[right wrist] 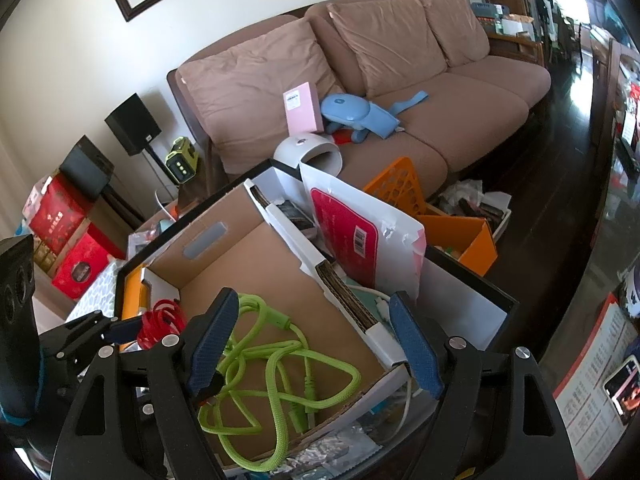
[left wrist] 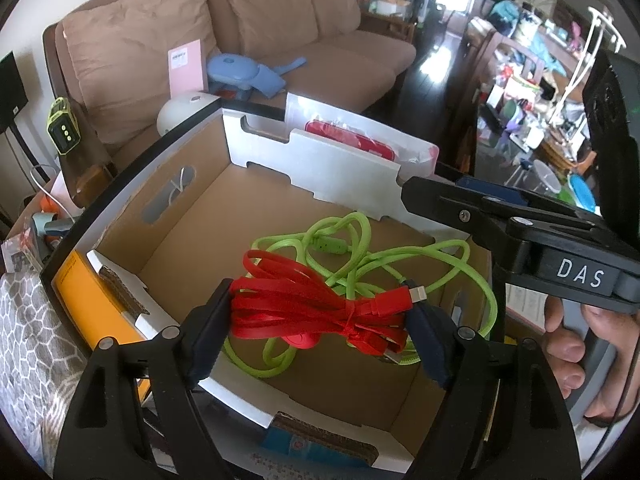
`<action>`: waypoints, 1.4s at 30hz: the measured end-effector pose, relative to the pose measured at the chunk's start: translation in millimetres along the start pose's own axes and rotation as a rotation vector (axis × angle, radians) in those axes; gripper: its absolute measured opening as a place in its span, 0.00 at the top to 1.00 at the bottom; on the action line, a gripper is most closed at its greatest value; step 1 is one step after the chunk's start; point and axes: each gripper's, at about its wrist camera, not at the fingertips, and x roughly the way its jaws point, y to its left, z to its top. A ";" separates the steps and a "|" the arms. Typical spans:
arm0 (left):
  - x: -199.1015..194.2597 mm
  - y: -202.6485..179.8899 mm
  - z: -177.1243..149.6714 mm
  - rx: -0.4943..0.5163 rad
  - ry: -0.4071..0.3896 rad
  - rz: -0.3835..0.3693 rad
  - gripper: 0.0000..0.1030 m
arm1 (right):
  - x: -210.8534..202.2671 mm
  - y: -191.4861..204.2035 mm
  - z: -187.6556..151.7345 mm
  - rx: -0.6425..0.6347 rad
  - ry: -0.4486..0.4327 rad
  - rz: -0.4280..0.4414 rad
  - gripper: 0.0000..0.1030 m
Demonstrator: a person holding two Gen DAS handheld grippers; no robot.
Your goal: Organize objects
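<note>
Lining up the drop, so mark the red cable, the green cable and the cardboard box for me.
red cable [left wrist: 316, 312], left wrist view, middle of the tied bundle.
green cable [right wrist: 280, 356], right wrist view, a loop on the box floor.
cardboard box [left wrist: 192, 236], left wrist view, bare floor.

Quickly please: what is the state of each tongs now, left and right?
Left tongs: closed on the red cable bundle, above the cardboard box.
Right tongs: open, holding nothing, over the green cable.
</note>
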 end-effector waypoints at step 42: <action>-24.9 71.5 8.4 -0.324 -0.102 -0.021 0.11 | 1.5 17.4 -4.5 -0.098 0.031 0.068 0.52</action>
